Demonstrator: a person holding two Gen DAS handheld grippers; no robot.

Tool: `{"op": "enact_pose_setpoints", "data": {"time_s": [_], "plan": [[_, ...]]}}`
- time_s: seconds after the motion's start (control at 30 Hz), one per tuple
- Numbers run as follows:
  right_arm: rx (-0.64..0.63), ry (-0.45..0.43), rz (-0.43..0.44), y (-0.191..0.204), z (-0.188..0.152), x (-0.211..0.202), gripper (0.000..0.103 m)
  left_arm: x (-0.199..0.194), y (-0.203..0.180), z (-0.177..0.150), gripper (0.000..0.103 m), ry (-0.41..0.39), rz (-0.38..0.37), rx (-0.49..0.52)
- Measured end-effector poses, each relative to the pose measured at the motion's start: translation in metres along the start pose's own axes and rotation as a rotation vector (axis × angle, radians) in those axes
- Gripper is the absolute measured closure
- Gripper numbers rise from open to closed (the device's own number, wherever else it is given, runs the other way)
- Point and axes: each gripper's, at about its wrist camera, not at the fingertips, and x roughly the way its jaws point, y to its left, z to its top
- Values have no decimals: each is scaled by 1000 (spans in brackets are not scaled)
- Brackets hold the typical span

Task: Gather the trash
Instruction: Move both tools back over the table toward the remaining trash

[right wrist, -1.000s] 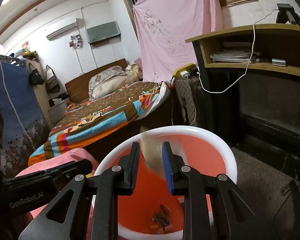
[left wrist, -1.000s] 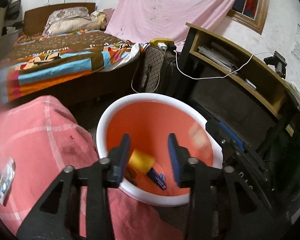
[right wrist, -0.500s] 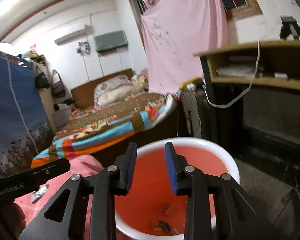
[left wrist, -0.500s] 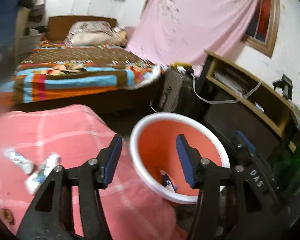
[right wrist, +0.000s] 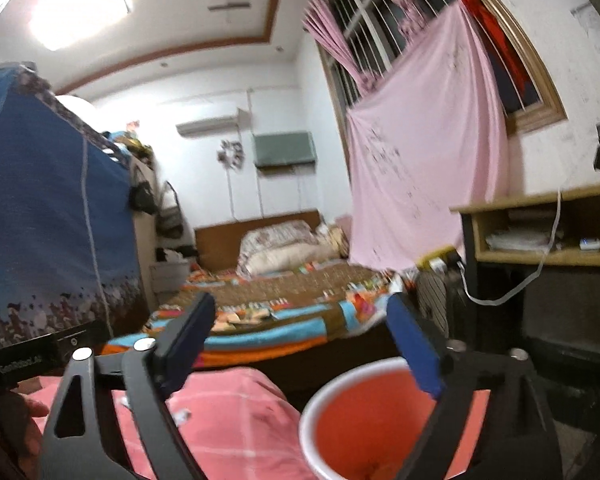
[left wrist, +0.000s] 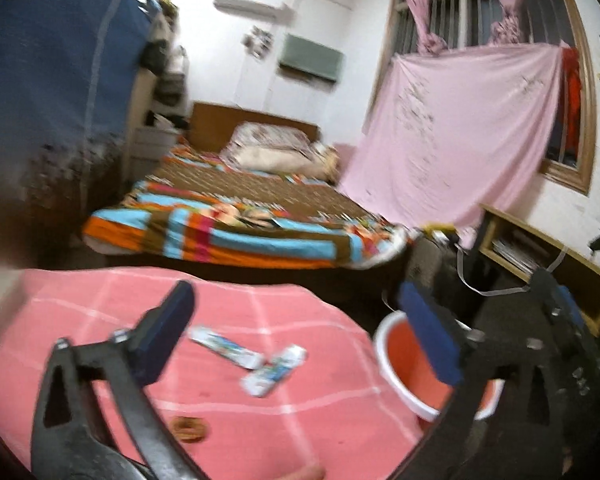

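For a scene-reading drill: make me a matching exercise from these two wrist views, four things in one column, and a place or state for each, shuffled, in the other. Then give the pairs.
Things:
1. bin
2. two wrappers
3. left gripper
4. brown scrap

Places or states:
A. lying on the pink checked cloth, out between the fingertips
B. orange inside with a white rim, standing beside the cloth
C. open, nothing between its pads
D. on the cloth close in front of the camera, nearer than the wrappers

Pairs: 1-B, 2-A, 3-C, 4-D
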Motion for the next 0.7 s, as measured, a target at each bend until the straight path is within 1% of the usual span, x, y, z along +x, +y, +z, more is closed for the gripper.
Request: {"op": "enact_pose_setpoints", "data": {"time_s": [0.03,0.1,0.17,0.33,0.47,0.53,0.6,0.7], "plan": [[-6,-13,17,5,1,-2,0,-9,7,-1,15,-32,22,0],[-18,-28,57,14,1,-5,0,-19,17,-2,15,-62,50,14],[-32,-38,102,25,-1,-8,0,-30,29,-4,15,-92,93,28],[-74,-71,175,53,-9,-18,0,-55,54,-14,15,-160,165,38],[-103,-86,240,74,-18,-23,0,-70,67,-22,15,-205,202,46],[-136,-79,252,82,-22,-22,0,-74,73,-26,15,-212,214,52],[-173,-57,258,90,-28,-17,0,-74,78,-31,15,-204,226,63],[-204,-13,252,97,-32,-9,0,-71,87,-34,15,-160,229,62]]}}
